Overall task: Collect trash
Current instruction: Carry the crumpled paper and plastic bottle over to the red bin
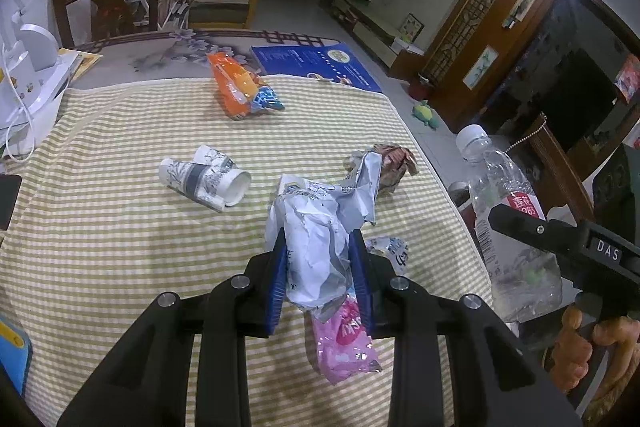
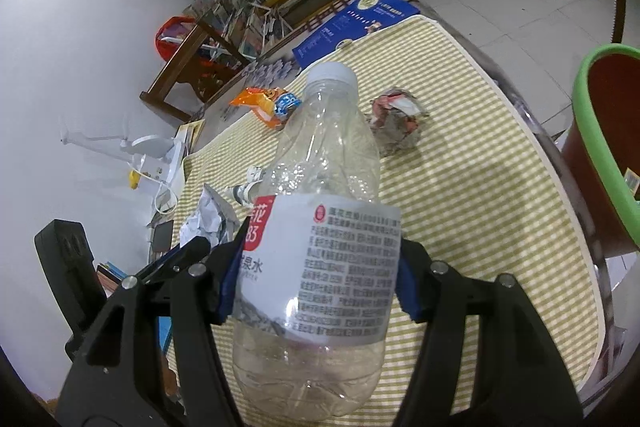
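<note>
The left tongs [image 1: 318, 267] are clenched on a crumpled white paper wad [image 1: 316, 227], which sits between the blue pads above the striped cloth of the bench [image 1: 120, 267]; a pink wrapper [image 1: 346, 343] shows just under the wad, and whether it is pinched too or only lying on the cloth cannot be told; a further scrap [image 1: 394, 253] is half hidden behind the right pad. The right tongs [image 2: 320, 275] are grasping a clear plastic bottle [image 2: 320, 227] at its white label, cap pointing away, its base cut off by the tong arms at the lower edge; in the left view the same bottle [image 1: 500, 195] shows at the bench's right edge, partly covered by the black arm. Still on the cloth lie a flattened paper cup [image 1: 204, 179], an orange snack bag [image 1: 236, 85] further off, and a crumpled brownish ball [image 1: 394, 163] touching the wad's far end; a blue booklet [image 1: 316, 65] rests at the far edge. A bin with a green rim [image 2: 600, 139] stands beside the bench, cut off by the frame so that little of its contents can be made out.
</note>
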The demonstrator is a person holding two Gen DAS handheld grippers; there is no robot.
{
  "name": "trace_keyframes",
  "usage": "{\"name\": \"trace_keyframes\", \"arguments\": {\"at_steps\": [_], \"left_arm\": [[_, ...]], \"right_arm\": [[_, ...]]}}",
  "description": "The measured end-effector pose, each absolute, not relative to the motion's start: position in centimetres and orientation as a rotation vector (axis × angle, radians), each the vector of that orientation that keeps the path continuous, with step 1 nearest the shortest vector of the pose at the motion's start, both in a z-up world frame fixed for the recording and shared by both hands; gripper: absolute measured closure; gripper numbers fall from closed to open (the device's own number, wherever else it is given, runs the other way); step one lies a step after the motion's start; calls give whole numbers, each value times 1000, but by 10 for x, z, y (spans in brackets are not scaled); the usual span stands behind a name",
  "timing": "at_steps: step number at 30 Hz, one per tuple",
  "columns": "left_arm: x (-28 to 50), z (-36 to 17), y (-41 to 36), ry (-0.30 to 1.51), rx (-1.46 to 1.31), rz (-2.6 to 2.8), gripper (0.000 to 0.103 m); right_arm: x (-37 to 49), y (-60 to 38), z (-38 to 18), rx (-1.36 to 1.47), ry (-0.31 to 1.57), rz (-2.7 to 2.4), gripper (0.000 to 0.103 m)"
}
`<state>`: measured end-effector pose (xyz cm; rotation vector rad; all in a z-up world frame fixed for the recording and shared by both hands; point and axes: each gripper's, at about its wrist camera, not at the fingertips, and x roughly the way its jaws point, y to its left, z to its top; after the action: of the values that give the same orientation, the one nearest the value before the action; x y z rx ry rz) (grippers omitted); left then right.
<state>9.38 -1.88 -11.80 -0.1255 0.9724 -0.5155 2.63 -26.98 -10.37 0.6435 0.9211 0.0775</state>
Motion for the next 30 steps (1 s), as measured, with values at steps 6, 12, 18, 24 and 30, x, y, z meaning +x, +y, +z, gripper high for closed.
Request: {"name": "trace_keyframes", "arguments": {"at_steps": [6, 12, 18, 24, 30], "left_arm": [[88, -117, -32, 976, -120, -528, 76], [83, -118, -46, 982, -111, -535, 76], [79, -119, -64, 991, -101, -539, 76], [74, -119, -84, 995, -94, -538, 76], [68, -119, -107, 997, -90, -530, 76]], "right_arm": [[19, -283, -104, 651, 914, 61, 43], [11, -300, -105, 664, 911, 39, 43], [4, -317, -109, 677, 915, 23, 43], [-1, -338, -111, 683, 915, 25, 44], [-6, -361, -111, 688, 908, 34, 43]]}}
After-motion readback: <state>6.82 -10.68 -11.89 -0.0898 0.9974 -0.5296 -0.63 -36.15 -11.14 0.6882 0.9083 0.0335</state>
